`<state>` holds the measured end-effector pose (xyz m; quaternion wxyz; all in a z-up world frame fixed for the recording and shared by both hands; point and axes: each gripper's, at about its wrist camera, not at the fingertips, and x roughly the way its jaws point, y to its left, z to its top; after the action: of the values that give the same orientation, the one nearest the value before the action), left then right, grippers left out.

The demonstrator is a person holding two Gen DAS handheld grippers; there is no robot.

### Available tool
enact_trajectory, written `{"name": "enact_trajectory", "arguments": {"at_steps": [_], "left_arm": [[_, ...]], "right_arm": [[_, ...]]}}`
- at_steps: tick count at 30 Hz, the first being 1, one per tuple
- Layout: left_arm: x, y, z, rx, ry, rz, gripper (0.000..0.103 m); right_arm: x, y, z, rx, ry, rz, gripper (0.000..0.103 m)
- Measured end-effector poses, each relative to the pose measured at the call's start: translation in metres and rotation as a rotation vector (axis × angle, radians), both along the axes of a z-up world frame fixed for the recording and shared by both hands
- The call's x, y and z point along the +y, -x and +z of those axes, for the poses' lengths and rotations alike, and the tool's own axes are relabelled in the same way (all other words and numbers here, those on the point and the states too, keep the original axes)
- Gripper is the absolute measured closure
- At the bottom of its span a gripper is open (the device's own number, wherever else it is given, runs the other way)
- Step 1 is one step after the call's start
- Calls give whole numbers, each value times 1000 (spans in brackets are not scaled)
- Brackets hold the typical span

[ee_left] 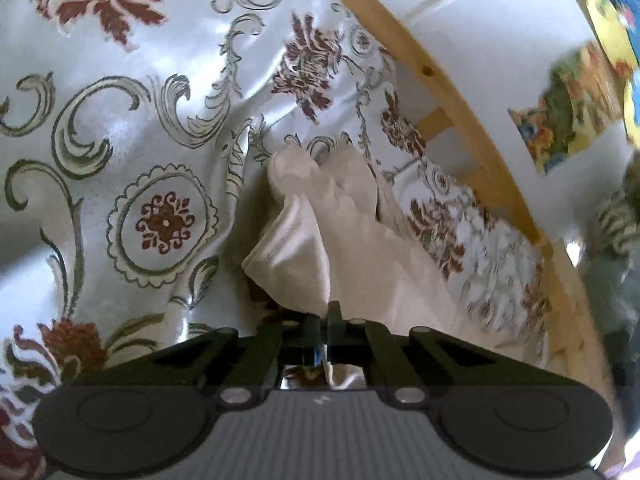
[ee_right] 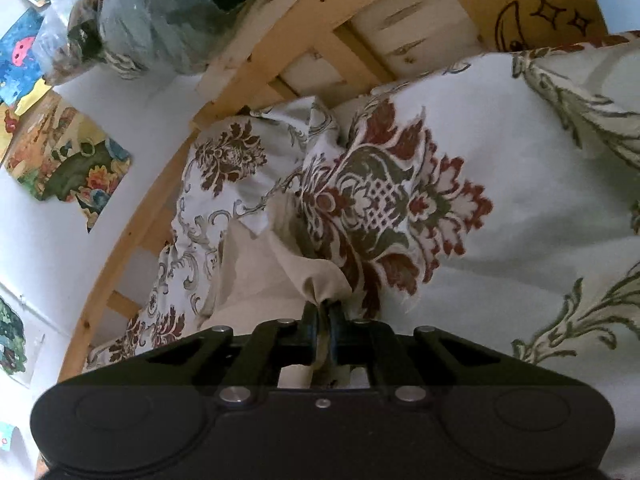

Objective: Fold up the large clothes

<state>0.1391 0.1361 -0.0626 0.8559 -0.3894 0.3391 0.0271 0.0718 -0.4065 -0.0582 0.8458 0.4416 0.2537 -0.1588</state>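
A flowered bedspread [ee_left: 120,128] covers the bed, whose wooden frame [ee_left: 460,92] runs along the white wall. On it lies a cream garment [ee_left: 320,216] (bunched), pinched at one edge by the left claw [ee_left: 325,320] and at another by the right claw [ee_right: 323,314].

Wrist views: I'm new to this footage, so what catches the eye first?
The patterned bedspread with dark red flowers fills both views. At bottom centre, the left gripper and right gripper each pinch the cream cloth. A wooden bed frame runs behind.
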Motion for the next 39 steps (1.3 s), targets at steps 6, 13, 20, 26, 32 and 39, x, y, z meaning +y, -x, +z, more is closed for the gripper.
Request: {"name": "enact_trajectory", "arguments": {"at_steps": [6, 13, 20, 26, 32, 39], "left_arm": [[9, -5, -18, 10, 87, -1, 29], [-2, -25, -21, 44, 9, 16, 74], [14, -20, 5, 9, -98, 76, 96], [20, -26, -5, 43, -99, 94, 85], [21, -22, -13, 36, -66, 82, 35], [21, -26, -4, 25, -93, 42, 9]], "right_arm": [[1, -9, -14, 53, -22, -22, 85], [5, -22, -24, 60, -6, -53, 76], [16, -6, -14, 50, -43, -14, 89], [38, -11, 0, 129, 175, -42, 49], [32, -13, -7, 131, 163, -76, 22], [102, -49, 19, -15, 663, 140, 4]]}}
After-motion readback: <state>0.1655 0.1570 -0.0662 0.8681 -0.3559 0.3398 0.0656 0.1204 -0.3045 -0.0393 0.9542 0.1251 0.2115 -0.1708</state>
